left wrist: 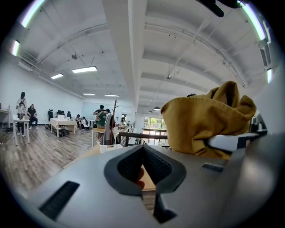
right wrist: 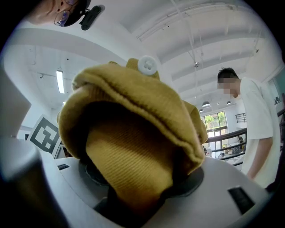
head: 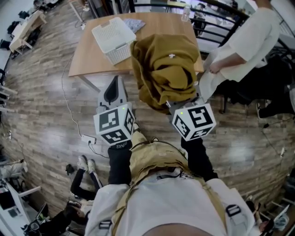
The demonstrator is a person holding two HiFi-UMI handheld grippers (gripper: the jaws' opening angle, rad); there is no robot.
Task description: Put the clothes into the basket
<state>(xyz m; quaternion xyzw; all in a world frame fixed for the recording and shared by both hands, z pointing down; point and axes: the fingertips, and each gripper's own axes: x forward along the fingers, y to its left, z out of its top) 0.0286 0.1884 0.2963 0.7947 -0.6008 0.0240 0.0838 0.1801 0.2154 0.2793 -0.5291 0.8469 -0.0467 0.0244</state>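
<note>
basket (head: 119, 53) on table (head: 87, 55); garment (head: 163, 69) right of basket; person (head: 249, 41) right of table

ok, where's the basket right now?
Head view, upper left of centre: the white basket sits on the wooden table, just left in the picture of the mustard garment.

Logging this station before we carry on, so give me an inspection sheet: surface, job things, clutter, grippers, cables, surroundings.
Surface: wooden table, mostly bare.
Job's things: white basket on the table; mustard garment held up beside it, not in it; patterned cloth behind the basket.
Clutter: bottle at the table's far edge.
Grippers: left gripper shut, empty; right gripper shut on the garment.
Cables: white cable across the floor to a power strip.
Surroundings: person in white at the table's right; another person low on the floor.
</note>
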